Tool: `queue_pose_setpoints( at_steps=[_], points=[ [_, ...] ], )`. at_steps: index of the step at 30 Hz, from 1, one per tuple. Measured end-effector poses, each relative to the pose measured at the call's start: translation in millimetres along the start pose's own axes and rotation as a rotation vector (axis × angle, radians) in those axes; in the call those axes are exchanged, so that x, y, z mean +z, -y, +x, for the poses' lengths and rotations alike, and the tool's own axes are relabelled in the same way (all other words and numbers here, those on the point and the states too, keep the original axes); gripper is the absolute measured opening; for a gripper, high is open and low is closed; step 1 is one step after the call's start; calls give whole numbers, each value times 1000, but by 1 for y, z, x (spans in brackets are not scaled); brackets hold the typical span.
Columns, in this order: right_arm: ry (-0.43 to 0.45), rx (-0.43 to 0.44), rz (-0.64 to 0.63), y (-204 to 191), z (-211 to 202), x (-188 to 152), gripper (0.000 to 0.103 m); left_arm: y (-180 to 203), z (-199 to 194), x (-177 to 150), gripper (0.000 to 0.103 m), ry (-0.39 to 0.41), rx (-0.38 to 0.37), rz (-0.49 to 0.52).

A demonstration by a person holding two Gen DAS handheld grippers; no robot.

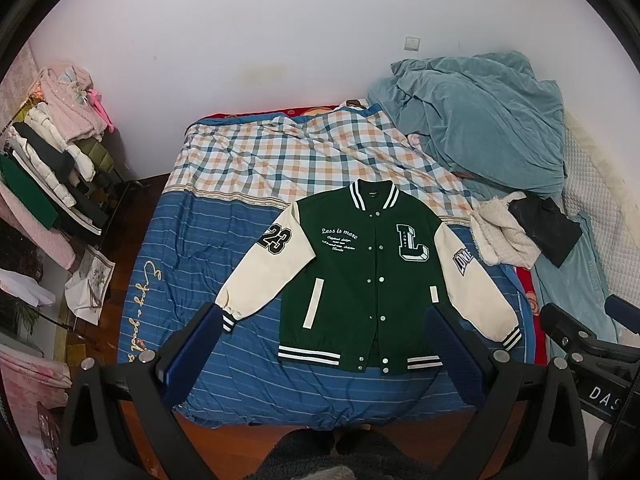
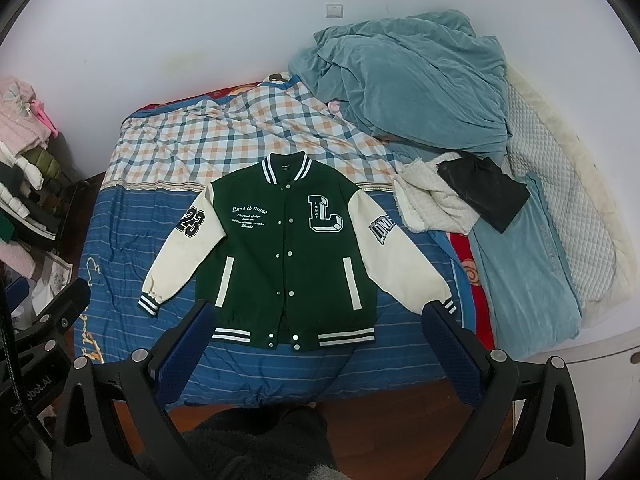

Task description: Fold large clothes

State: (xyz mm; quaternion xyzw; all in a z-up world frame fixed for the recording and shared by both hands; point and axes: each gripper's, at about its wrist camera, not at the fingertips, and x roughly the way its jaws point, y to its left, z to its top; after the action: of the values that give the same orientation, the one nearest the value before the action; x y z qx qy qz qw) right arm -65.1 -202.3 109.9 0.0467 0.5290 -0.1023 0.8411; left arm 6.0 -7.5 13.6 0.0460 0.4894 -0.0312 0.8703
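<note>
The jacket (image 2: 288, 256) is laid flat on the bed (image 2: 120, 232); a blanket (image 2: 408, 80) is heaped nearby. Both the left gripper (image 1: 324, 344) and right gripper (image 2: 316, 336) are held agape, empty.

A: Soft, even room light; the wall (image 1: 280, 20) looks bright, no glare.
B: Sharp centre. Fisheye bends the edges, black corners, faint shadows beside the rack (image 1: 48, 168).

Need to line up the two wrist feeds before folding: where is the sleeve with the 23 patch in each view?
Left wrist: sleeve sits left of centre, its cuff just above the left gripper's left finger.
Right wrist: sleeve sits further left, its cuff clear of the right gripper.
Shared landmark: wall switch.
</note>
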Motion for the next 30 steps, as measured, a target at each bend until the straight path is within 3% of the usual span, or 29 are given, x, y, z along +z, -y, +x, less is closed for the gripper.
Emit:
queue_pose_setpoints(
  at_steps=[30],
  points=[
    [-1, -1, 3, -3, 1, 0, 103, 4, -2, 11, 103, 1, -3, 1]
  ],
)
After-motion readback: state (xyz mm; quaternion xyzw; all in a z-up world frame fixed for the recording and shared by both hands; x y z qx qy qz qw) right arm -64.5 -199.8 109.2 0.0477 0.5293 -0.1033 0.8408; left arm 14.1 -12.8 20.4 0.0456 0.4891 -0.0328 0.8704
